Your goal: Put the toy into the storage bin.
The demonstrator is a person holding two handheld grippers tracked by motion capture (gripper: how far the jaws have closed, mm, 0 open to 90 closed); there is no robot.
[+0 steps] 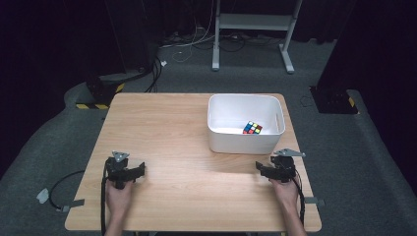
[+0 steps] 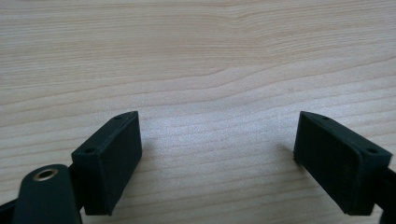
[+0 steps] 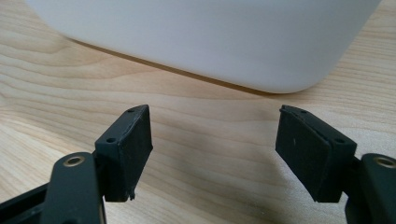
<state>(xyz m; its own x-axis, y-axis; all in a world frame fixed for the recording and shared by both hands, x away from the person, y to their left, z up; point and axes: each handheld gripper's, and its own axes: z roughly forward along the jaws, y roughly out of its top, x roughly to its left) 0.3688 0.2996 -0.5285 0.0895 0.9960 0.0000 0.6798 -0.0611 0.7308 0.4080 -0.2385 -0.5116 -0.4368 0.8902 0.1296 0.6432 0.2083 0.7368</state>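
Tools [image 1: 129, 171] [image 1: 272, 169] gaping near table [image 1: 167, 128] edge, bin [image 1: 244, 142] beside right

Beyond your grippers, grey carpet [image 1: 344, 162] surrounds the wooden table [image 1: 167, 128]; a white metal stand [image 1: 253, 22] and cables [image 1: 187, 46] sit in darkness.

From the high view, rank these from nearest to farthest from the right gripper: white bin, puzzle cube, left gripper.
Measured from the right gripper:
1. White bin, just beyond it on the table.
2. Puzzle cube, inside the bin, toward its right.
3. Left gripper, across the table at the left.
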